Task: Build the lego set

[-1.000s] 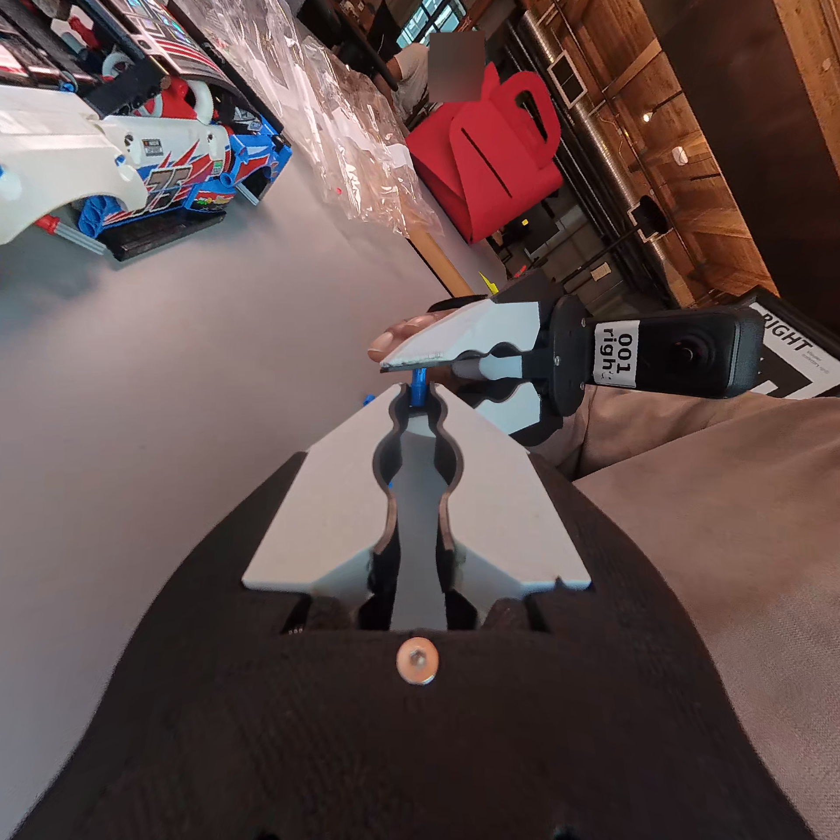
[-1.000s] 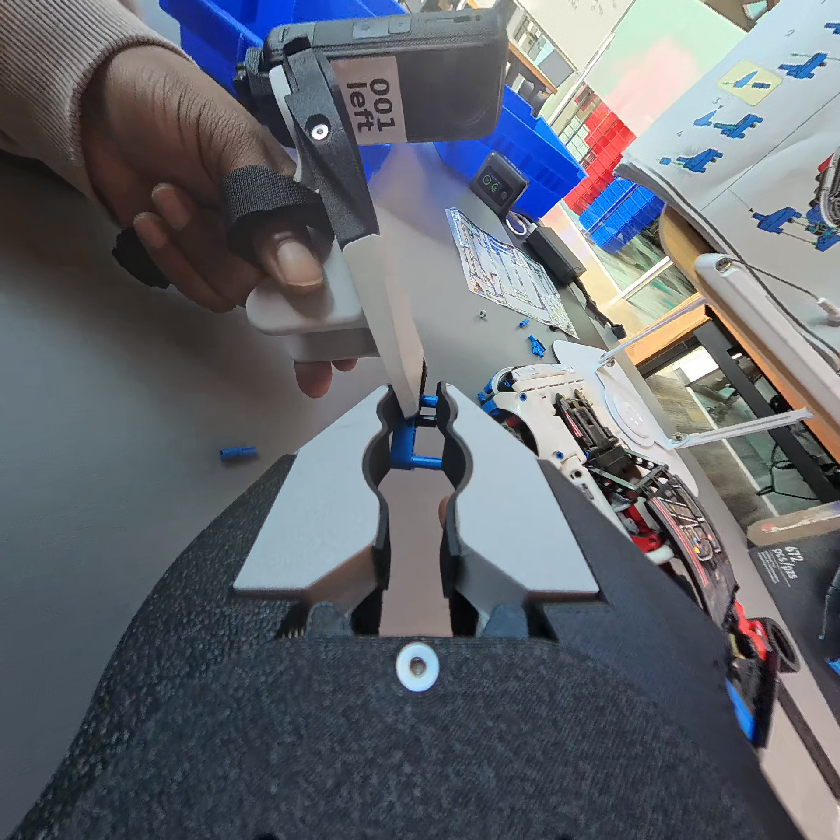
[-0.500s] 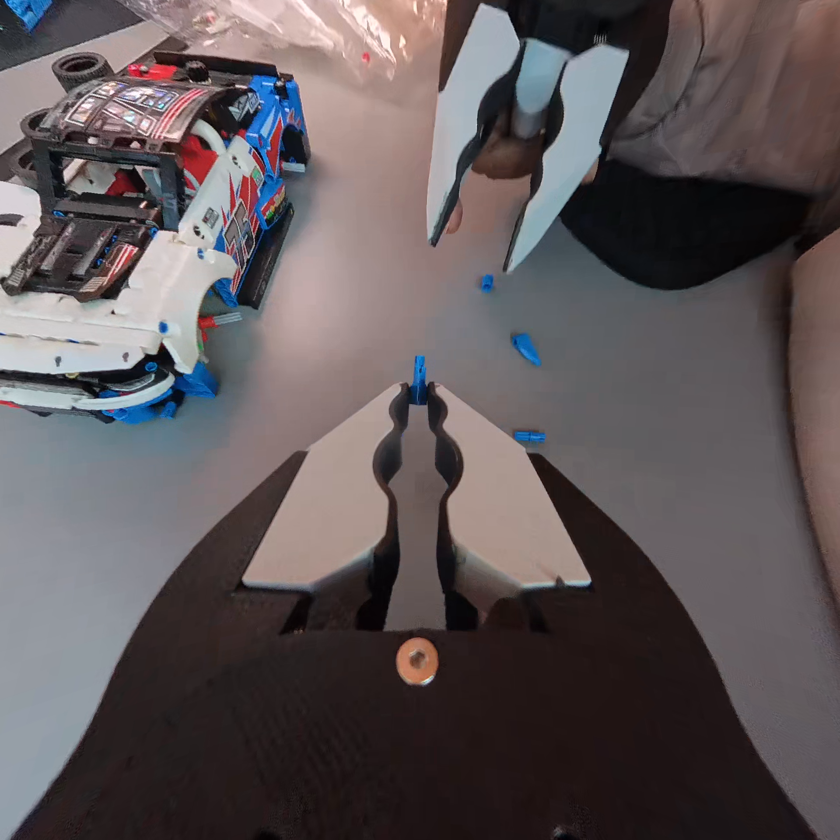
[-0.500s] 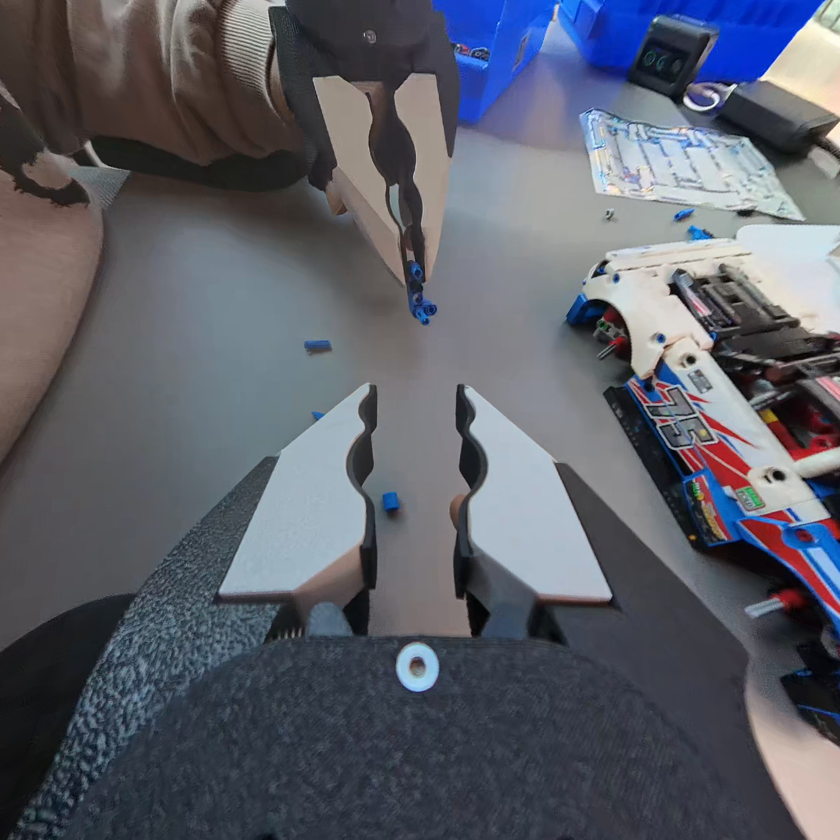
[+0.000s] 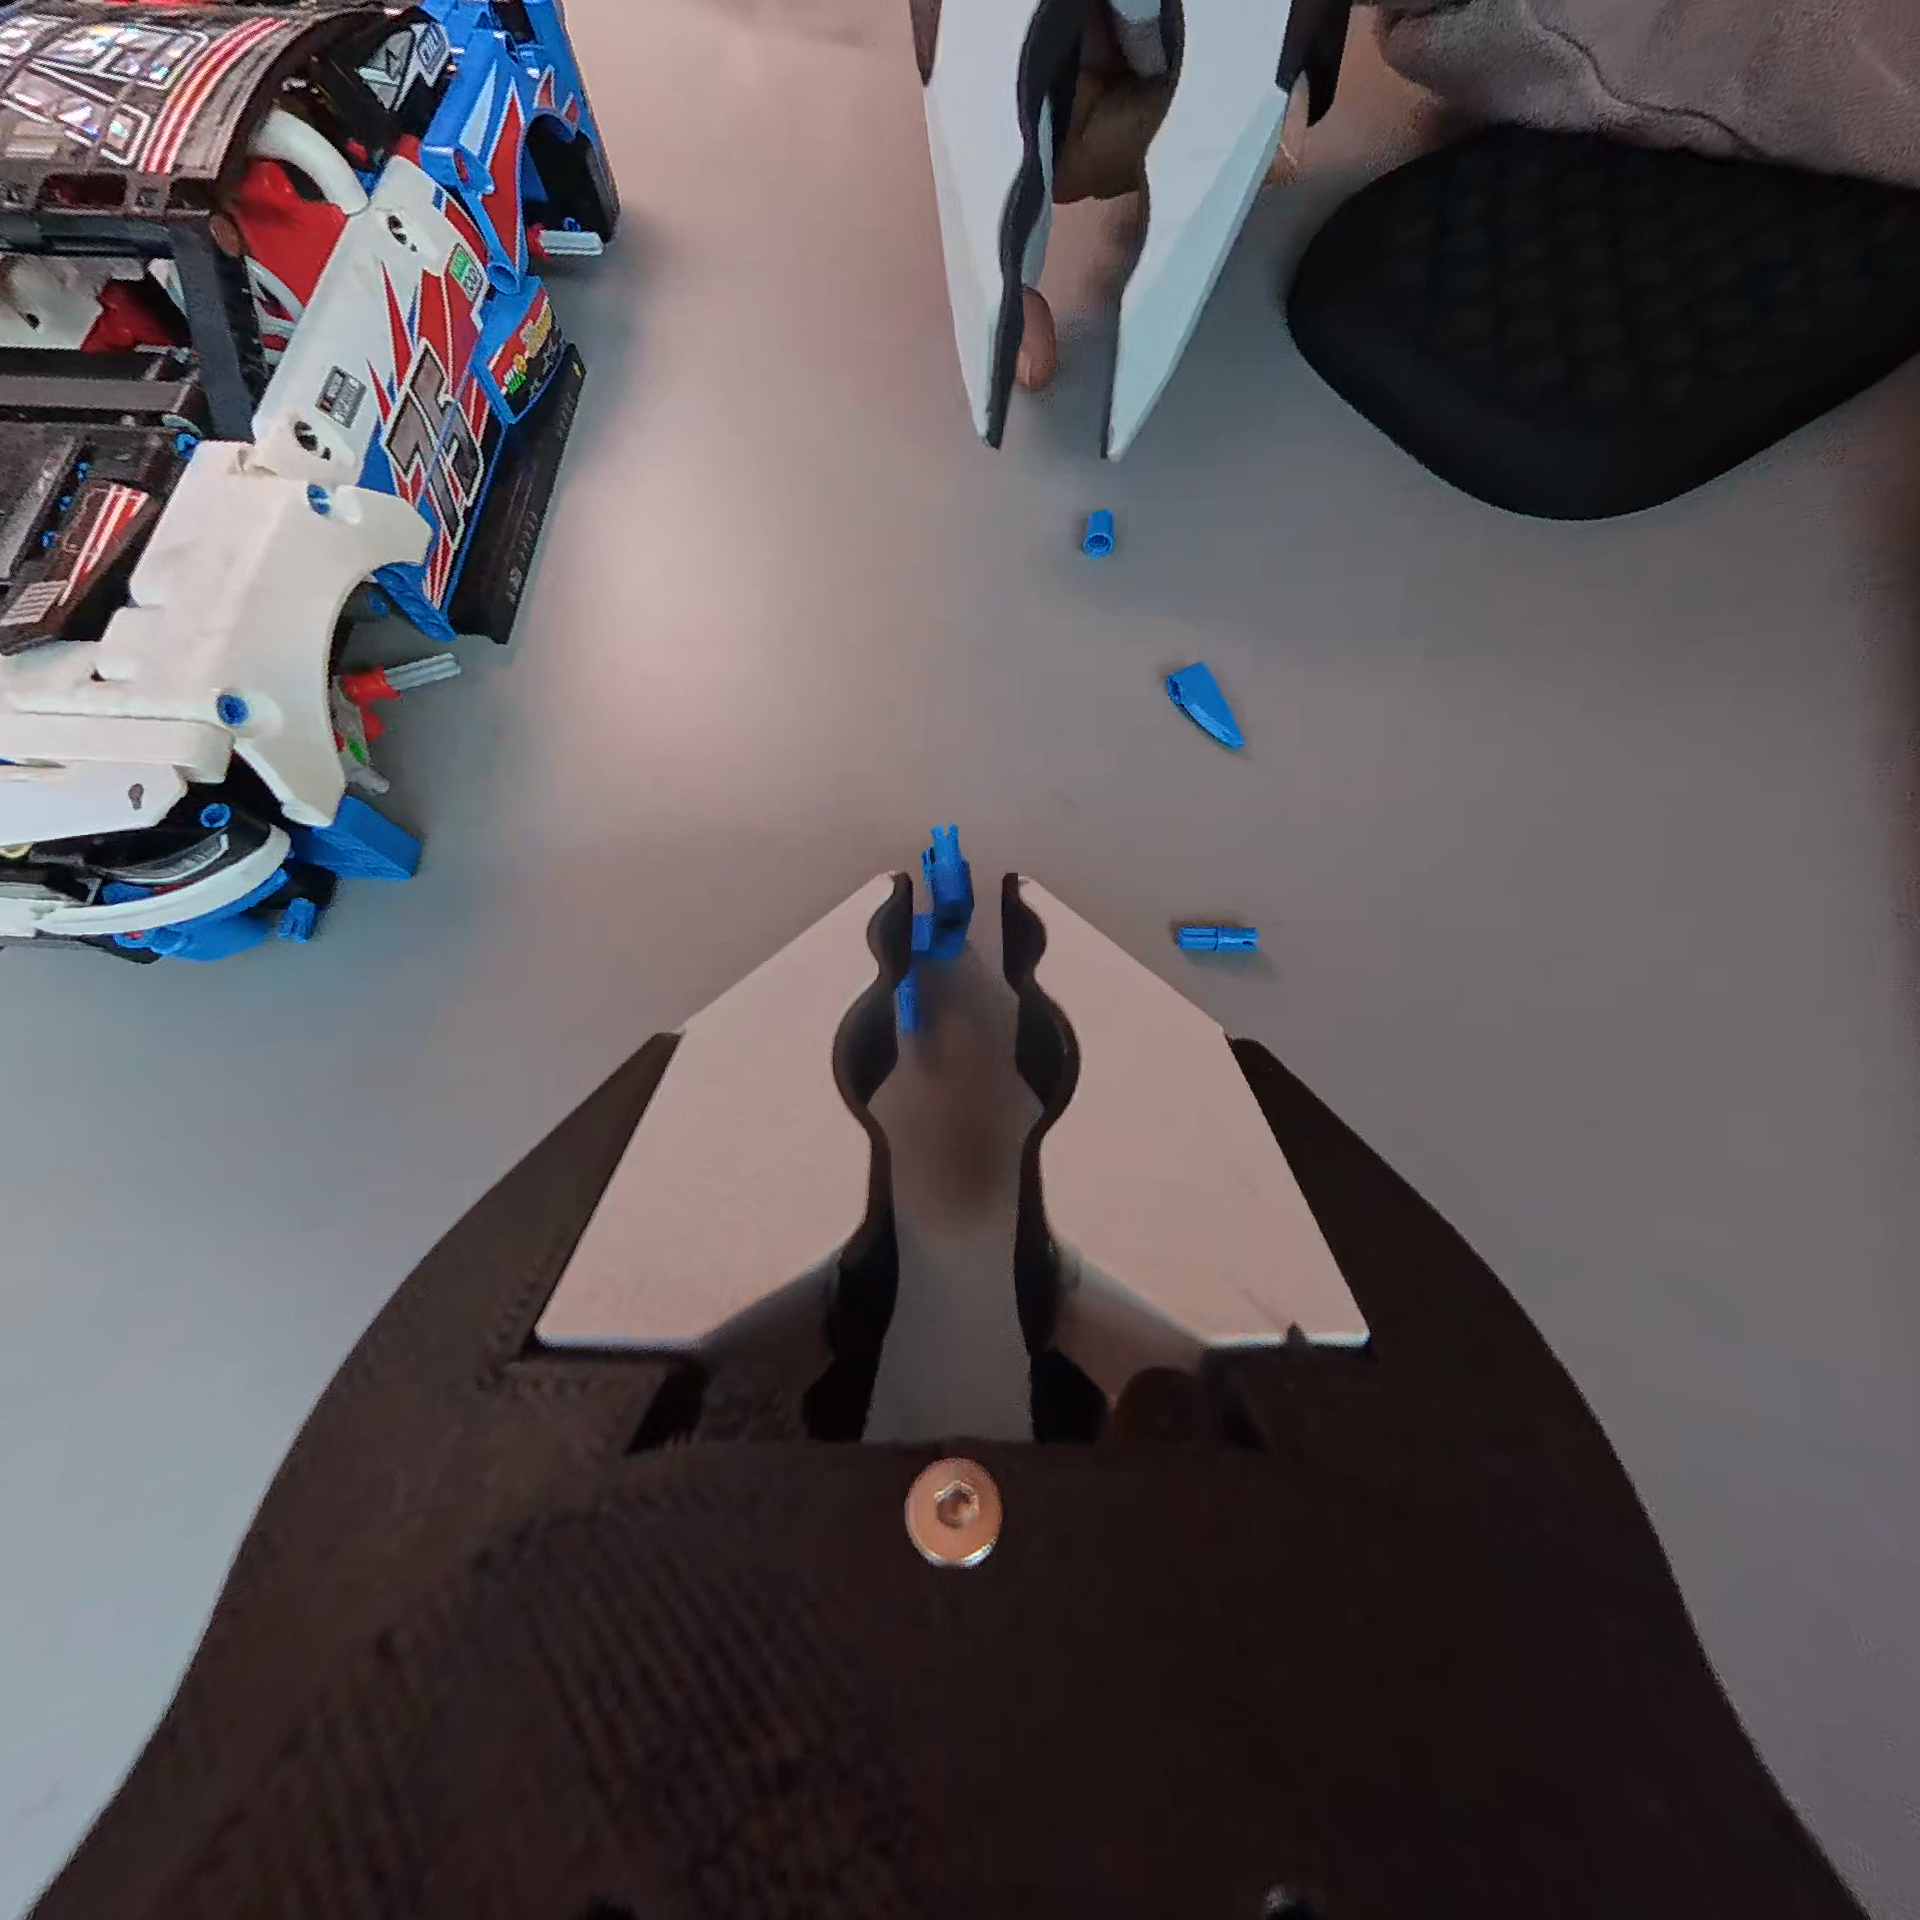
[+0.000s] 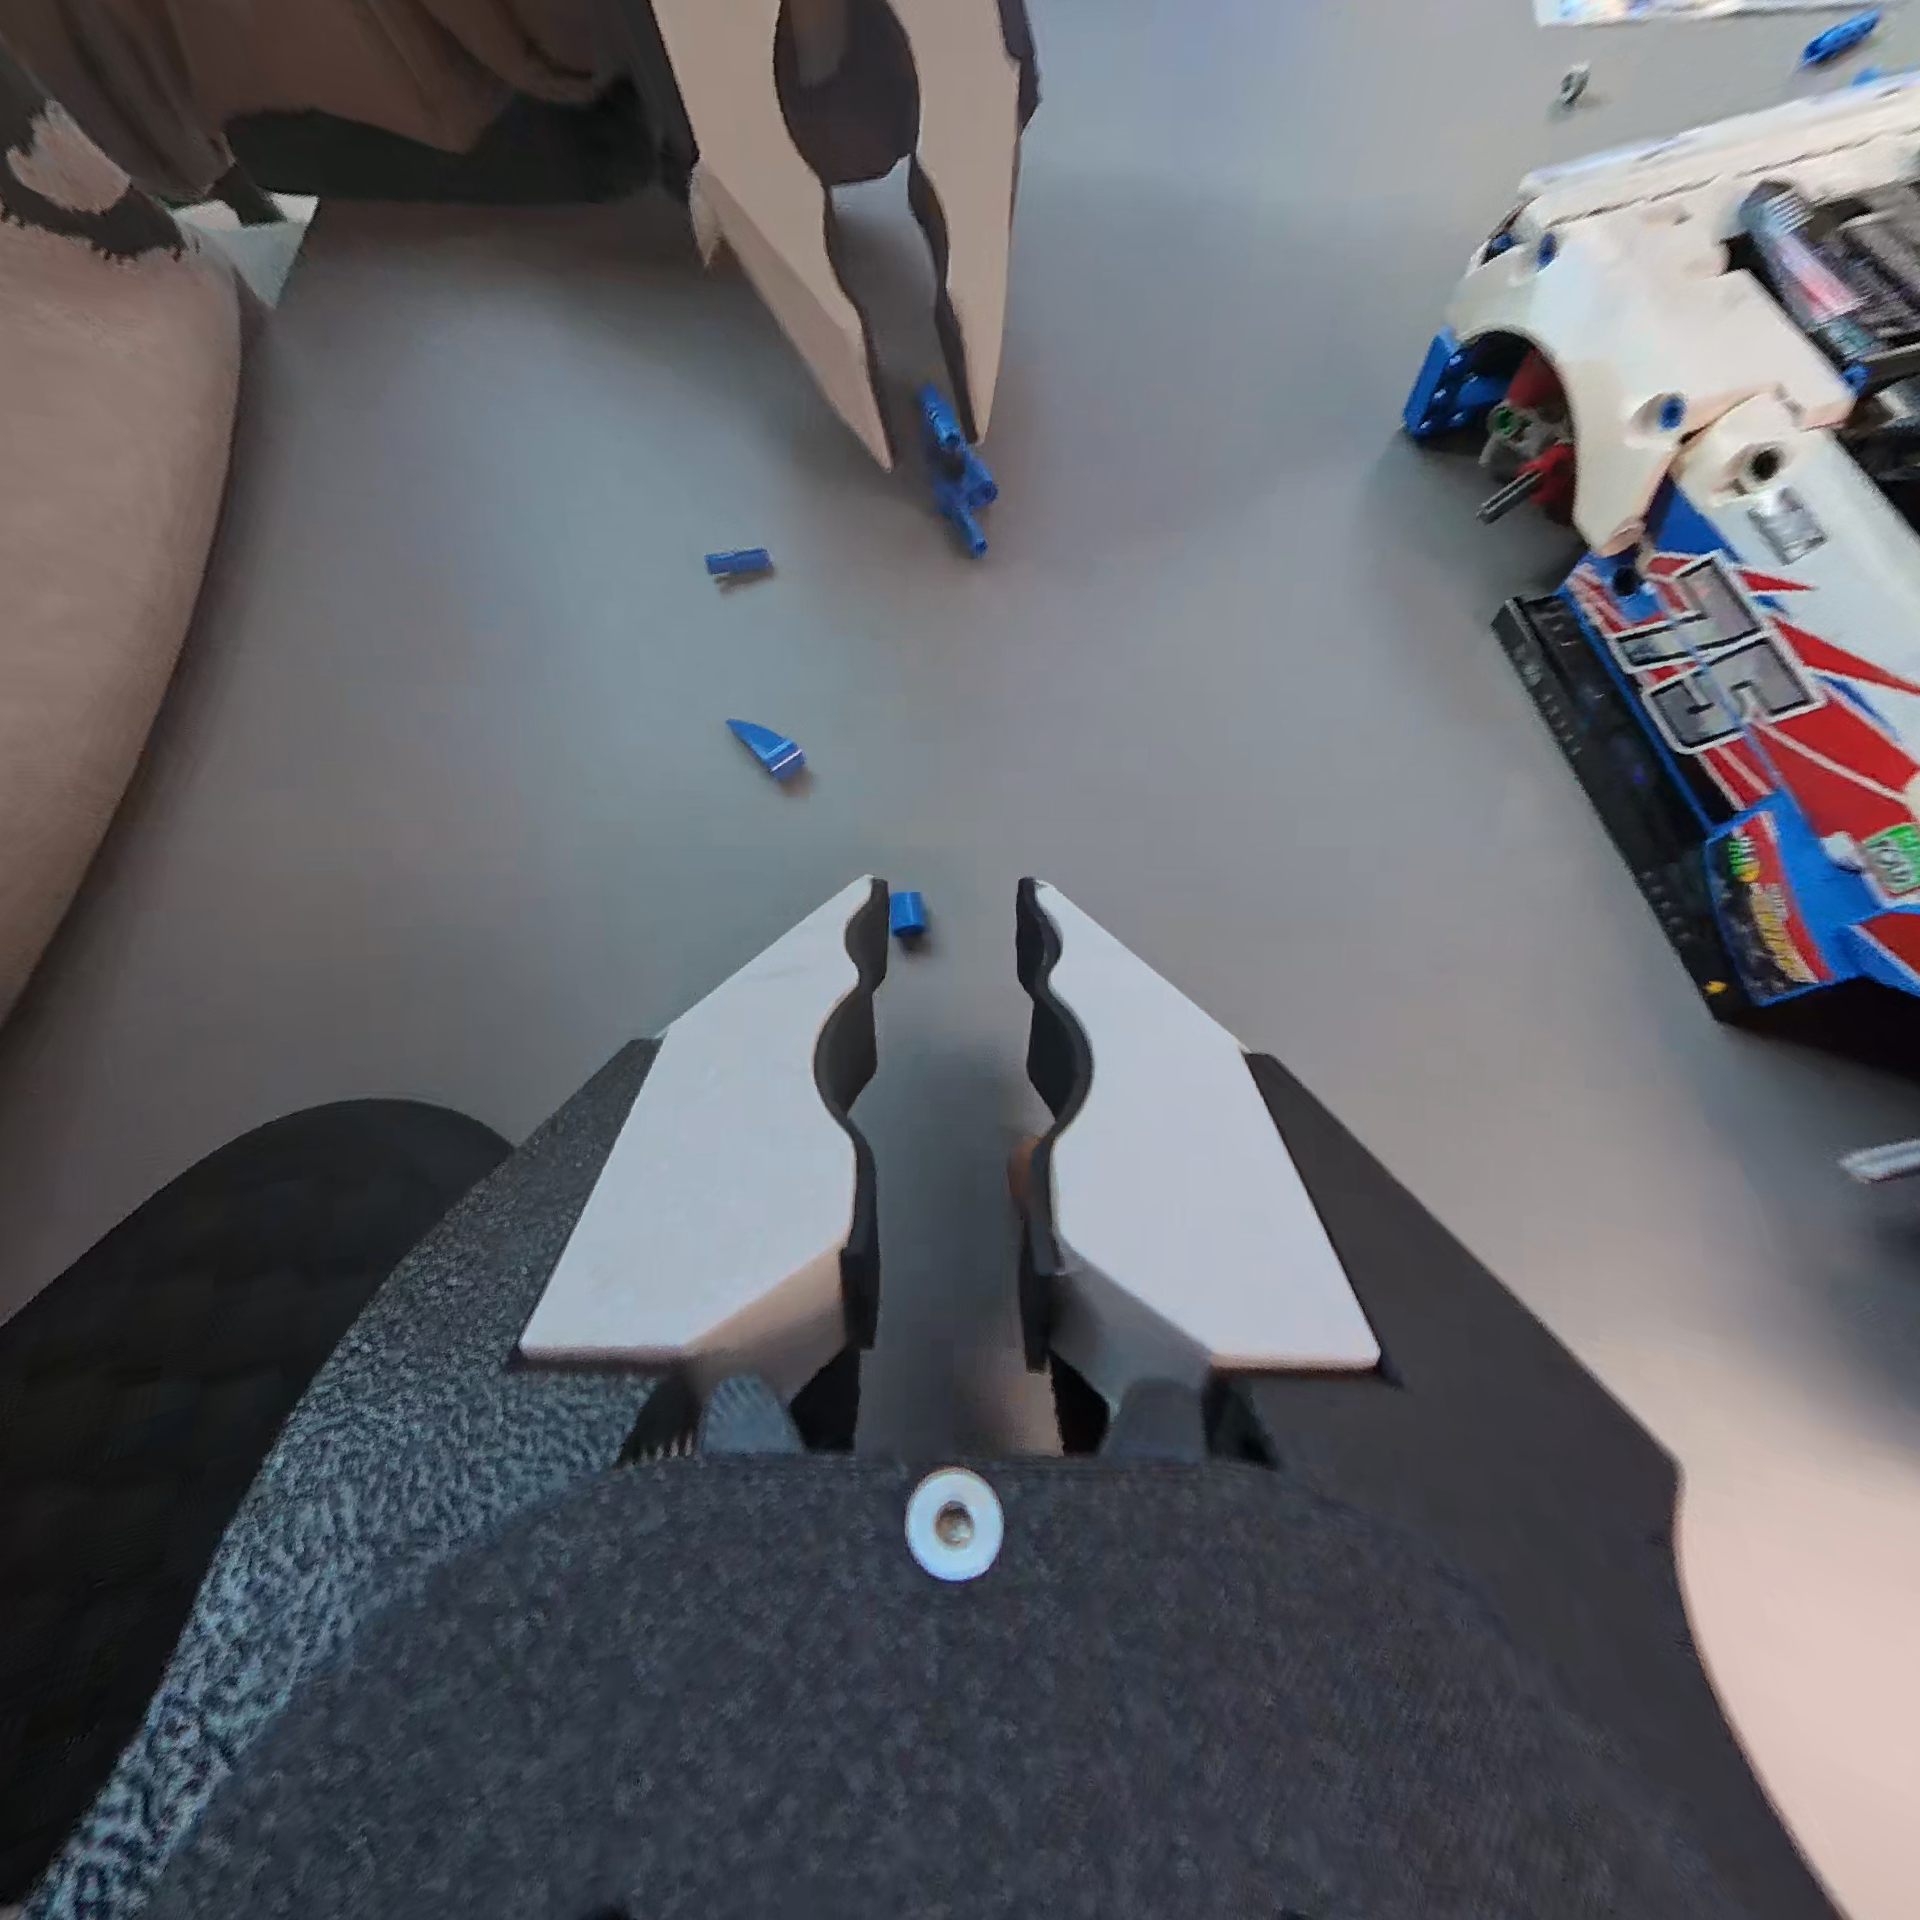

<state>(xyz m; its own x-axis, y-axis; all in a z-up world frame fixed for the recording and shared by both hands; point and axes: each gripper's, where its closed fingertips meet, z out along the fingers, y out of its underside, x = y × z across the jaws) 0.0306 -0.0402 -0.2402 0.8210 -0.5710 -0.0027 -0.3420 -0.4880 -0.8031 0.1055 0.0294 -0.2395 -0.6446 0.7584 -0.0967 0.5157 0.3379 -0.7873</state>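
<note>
Lego car (image 5: pixel 260 540) cropped; blue assembly (image 6: pixel 956 468) blurred.

A grey table (image 5: pixel 727 644) carries everything. On it stands a partly built toy racing car (image 5: pixel 260 499) in white, blue and red. Near the middle lie loose blue pieces, well apart from each other: a short round bush (image 5: pixel 1097 533), a pointed curved piece (image 5: pixel 1205 704) and a small pin (image 5: pixel 1217 938). A small blue assembly (image 6: pixel 958 468) is also there; whether it rests on the table I cannot tell.
</note>
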